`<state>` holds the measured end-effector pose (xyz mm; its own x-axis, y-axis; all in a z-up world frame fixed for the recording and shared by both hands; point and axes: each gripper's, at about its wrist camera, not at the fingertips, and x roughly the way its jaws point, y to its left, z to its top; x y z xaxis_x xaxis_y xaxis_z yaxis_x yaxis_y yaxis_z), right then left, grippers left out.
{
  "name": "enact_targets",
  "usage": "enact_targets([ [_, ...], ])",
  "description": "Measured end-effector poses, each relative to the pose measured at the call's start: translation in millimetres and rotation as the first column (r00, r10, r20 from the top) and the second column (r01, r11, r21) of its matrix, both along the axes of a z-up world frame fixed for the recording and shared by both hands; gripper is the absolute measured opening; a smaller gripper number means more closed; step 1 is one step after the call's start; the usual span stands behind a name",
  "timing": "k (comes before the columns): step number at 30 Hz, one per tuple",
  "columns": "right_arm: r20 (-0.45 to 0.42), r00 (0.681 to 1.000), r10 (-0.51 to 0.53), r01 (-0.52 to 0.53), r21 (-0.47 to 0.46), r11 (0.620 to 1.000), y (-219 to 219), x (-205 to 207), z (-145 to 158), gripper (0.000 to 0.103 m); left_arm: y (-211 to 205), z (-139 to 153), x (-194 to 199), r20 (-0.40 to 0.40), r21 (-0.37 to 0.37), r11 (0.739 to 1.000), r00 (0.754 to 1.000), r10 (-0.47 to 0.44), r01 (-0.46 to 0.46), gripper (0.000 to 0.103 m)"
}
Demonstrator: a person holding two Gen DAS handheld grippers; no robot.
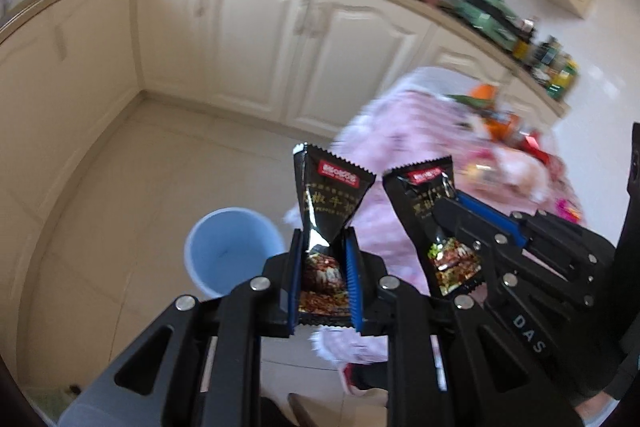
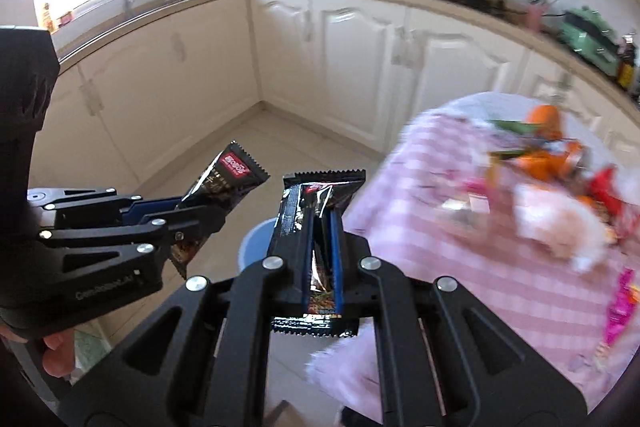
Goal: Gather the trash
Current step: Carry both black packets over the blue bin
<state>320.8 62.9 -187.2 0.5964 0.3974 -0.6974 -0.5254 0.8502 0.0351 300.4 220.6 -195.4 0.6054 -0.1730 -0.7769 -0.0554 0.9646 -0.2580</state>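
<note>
OK, biggest first: table w/ pink check cloth [image 2: 460, 247] at 3 o'clock in right wrist view, leftover trash pile [image 2: 560, 187] (orange peel, red bits, blurred) on top. Blue bin [image 1: 230, 247] on floor, 9 o'clock of my left gripper [image 1: 324, 279], well apart from table. Left gripper clamped on a black snack wrapper [image 1: 332, 195], pinched low, top flaring out. Right gripper [image 2: 322, 267] nearly fully closed on second wrapper [image 2: 320, 195], folded flat btw pads. Judging: foil film, v. light, crinkly, slippery, not fragile; grab mid-body across the flat, not the serrated edge, else it slides out.
</note>
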Motion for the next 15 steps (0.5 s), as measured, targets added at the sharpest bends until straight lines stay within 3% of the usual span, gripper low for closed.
enact_targets([
  [7,-0.109,0.994,0.018,-0.025,-0.062,0.998,62.5,38.7,-59.1,0.008,49.7,-64.5,41.6,-0.129,0.033,0.997,0.989,0.073,-0.069,0.019],
  [11,-0.167,0.986,0.002,-0.018,-0.095,0.995,85.1,63.7,-93.7,0.008,65.8,-111.2,73.0,-0.225,-0.018,0.997,0.972,0.071,-0.077,0.019],
  [15,-0.196,0.981,-0.009,-0.011,-0.100,0.995,95.8,84.4,-115.4,0.008,73.8,-143.3,98.7,-0.277,-0.016,0.994,0.956,0.096,-0.105,0.020],
])
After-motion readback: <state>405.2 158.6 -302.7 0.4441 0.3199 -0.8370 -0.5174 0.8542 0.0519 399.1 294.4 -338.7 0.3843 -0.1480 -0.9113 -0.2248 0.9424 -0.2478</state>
